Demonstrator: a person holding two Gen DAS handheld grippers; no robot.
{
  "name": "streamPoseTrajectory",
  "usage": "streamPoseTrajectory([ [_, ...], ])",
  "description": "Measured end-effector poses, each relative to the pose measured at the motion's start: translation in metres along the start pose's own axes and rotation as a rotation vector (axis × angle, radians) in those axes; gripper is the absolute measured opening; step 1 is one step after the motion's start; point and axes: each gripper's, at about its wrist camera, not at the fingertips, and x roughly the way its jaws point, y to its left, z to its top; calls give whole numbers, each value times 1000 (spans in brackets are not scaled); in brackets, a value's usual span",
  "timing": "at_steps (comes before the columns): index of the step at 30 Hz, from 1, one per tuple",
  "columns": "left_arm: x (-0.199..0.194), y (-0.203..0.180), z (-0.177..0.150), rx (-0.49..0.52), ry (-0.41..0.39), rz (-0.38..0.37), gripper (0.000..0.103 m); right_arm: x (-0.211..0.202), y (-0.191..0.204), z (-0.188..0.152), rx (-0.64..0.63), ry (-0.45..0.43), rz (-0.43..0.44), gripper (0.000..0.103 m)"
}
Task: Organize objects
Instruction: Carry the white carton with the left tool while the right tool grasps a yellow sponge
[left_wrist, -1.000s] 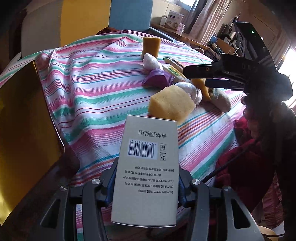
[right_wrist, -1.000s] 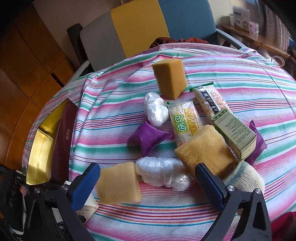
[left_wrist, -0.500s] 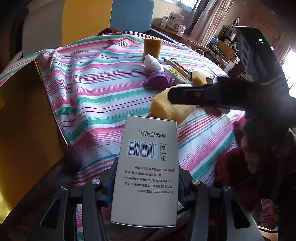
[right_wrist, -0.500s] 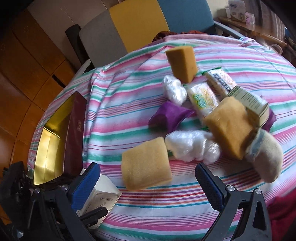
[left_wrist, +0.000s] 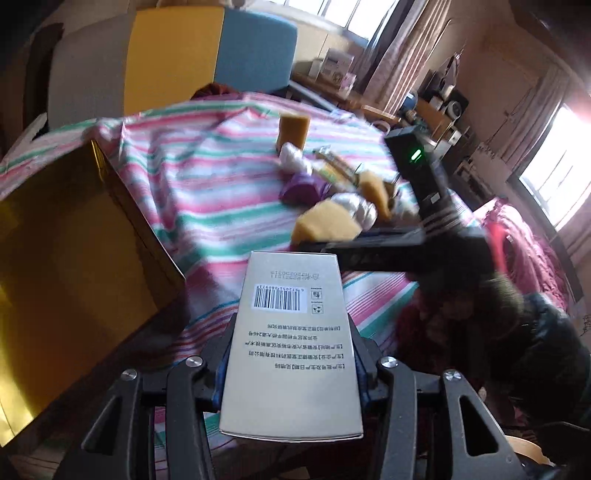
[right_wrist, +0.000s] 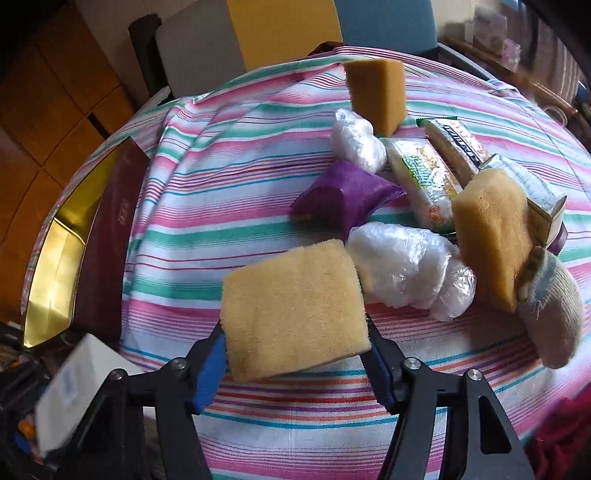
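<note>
The yellow sponge (right_wrist: 293, 306) lies flat on the striped cloth (right_wrist: 229, 192) at about six o'clock of the heap, nearest the person, and the right gripper (right_wrist: 295, 354) has just been closing its blue pads onto its two sides; they now look to be pressing it, so I take it as gripped. That sponge being loose at the edge of the pile is likely why it was chosen: nothing leans on it.

At one o'clock from it sits a crumpled clear plastic bag (right_wrist: 402, 269), touching its corner, and a purple pouch (right_wrist: 343, 194) at twelve. Further out at two o'clock a second sponge (right_wrist: 491, 236) stands tilted against a knitted sock (right_wrist: 554, 314), with snack packets (right_wrist: 424, 181) and an upright sponge (right_wrist: 376, 94) behind.

The left gripper (left_wrist: 291, 365) is clenched on a pale carton (left_wrist: 291, 332), barcode face up, held clear above the cloth. At nine o'clock of the table stands an open gold-lined box (right_wrist: 59, 258); my guess is the carton hangs there because that box is where things go.
</note>
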Motion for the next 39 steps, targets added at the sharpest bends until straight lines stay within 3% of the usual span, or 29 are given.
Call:
streamPoseTrajectory([
  [3,-29,15,8,-41,-62,-4,50,3,5,-1,-24,6,-18,67],
  [8,-67,91,26,-255,-147,171,50,7,14,-4,-89,8,-65,68],
  [12,-82,175,29,-440,-159,330,50,6,13,-4,-95,1,-62,68],
  [19,-74,281,38,-594,-137,490,50,5,13,-6,-108,-8,-69,68],
  [22,-63,300,38,-631,-116,527,50,5,13,-5,-108,-8,-69,68],
  [29,-49,322,45,-606,-87,620,50,6,15,-5,-111,-8,-69,70],
  [32,-40,336,46,-615,-61,623,51,5,15,-6,-113,-9,-70,71],
  [39,-31,335,52,-552,-35,680,52,7,19,-7,-121,-13,-76,73],
])
